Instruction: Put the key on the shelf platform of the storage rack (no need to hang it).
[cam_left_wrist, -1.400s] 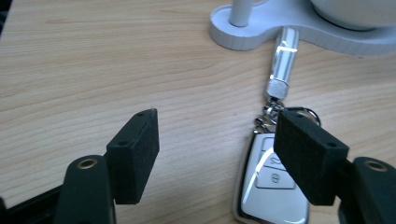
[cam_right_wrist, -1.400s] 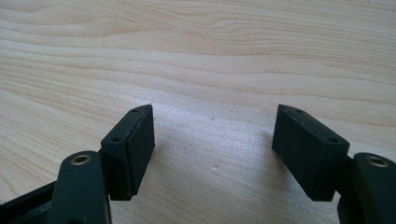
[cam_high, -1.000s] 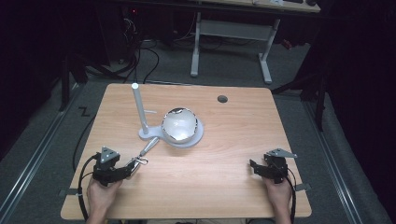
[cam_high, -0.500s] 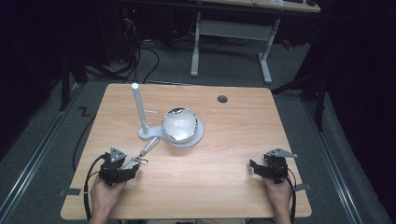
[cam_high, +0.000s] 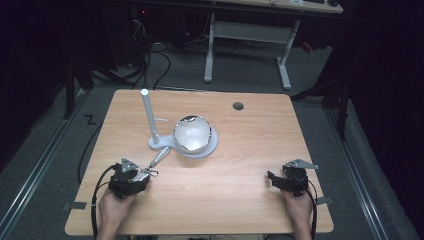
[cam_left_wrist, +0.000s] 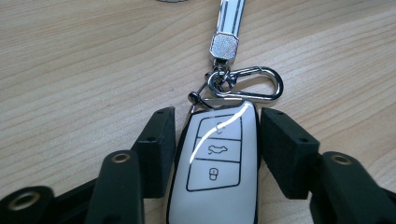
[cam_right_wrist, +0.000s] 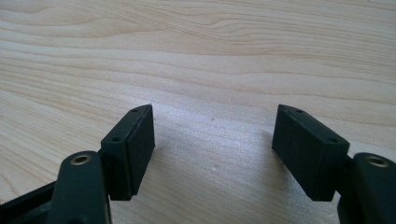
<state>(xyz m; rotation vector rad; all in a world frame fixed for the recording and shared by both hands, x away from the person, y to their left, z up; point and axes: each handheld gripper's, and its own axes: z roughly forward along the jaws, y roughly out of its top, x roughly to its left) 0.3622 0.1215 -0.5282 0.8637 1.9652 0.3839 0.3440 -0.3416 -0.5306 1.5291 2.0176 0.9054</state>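
Wooden table (cam_high: 240, 200) under dim surroundings. Left claw (cam_left_wrist: 215, 135) has just been closing around a car key (cam_left_wrist: 215, 163); its pads flank the key's sides, apparently centring it for lifting. Key ring (cam_left_wrist: 245, 84) lies just ahead. Right claw (cam_right_wrist: 212, 140) rests apart, idle.

White car key fob (cam_left_wrist: 217, 168) – carabiner and strap attached – flat on table.

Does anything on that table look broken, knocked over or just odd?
Nothing looks spilled or broken. The white stand has its post upright, and the silvery ball sits on the stand's base. A car key fob with carabiner and strap lies flat on the wooden table, between the left gripper jaws.
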